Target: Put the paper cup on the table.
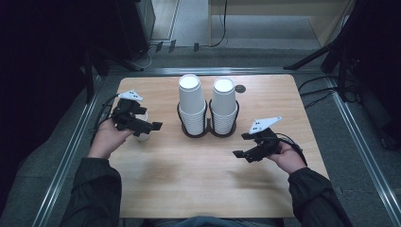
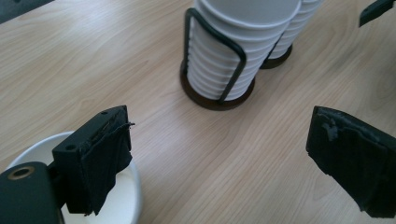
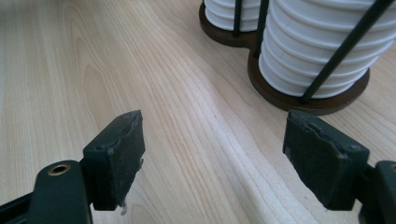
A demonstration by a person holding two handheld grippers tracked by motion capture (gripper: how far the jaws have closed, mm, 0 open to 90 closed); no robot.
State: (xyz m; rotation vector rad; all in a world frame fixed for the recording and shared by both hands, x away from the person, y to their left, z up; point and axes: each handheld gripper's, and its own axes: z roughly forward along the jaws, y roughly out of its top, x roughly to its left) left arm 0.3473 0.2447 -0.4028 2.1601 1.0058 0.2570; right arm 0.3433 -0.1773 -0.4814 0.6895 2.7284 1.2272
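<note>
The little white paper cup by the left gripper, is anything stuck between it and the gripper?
Nothing visible. The single white paper cup stands upright on the wooden table, right under the open left gripper, one jaw above its rim. The two stacks of white cups stand farther off.

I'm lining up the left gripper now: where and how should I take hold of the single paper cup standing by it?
Grip the single cup by its rim wall, coming from above. It stands upright and mouth up, apart from the racked stacks, so one pad can go inside and one outside. The left gripper is open, with one jaw already over the cup's mouth; lower and close gently, since thin paper probably crushes.
</note>
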